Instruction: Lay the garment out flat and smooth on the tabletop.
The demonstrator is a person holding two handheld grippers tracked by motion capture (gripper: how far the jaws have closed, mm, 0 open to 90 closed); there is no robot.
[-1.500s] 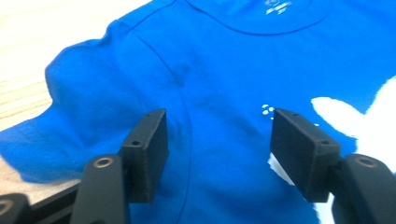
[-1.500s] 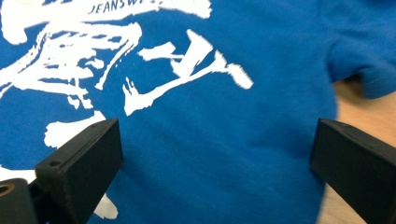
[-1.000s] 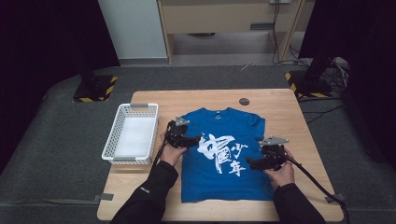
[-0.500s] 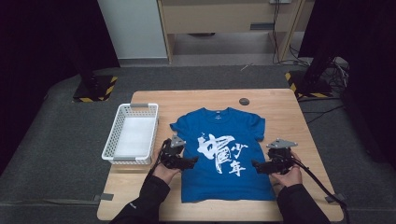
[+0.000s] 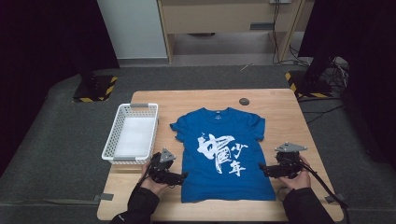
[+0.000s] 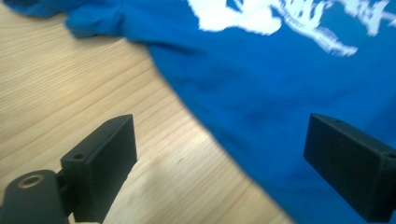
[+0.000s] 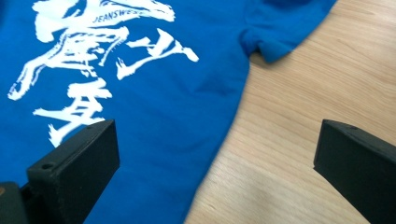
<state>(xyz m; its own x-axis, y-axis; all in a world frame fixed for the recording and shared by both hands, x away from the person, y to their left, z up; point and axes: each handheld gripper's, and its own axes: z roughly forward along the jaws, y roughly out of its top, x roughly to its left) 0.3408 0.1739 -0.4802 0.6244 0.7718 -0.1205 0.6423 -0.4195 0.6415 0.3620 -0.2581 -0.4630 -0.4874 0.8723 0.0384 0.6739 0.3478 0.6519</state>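
Note:
A blue T-shirt (image 5: 224,154) with white printed characters lies flat, front up, in the middle of the wooden table (image 5: 280,100). My left gripper (image 5: 181,176) rests at the shirt's lower left edge, jaws wide open, with nothing between them. In the left gripper view the shirt's side hem (image 6: 219,140) runs diagonally between the jaws. My right gripper (image 5: 262,169) sits at the shirt's lower right edge, also open and empty. The right gripper view looks along the shirt (image 7: 154,93) toward its right sleeve (image 7: 280,32).
A white mesh basket (image 5: 132,135) stands on the table's left side, close to my left hand. A small dark round object (image 5: 244,101) lies near the far edge beyond the collar. Bare wood shows to the right of the shirt.
Both grippers have moved down along the shirt's sides toward the near edge, from about sleeve height to near the bottom hem. The shirt has stayed flat.

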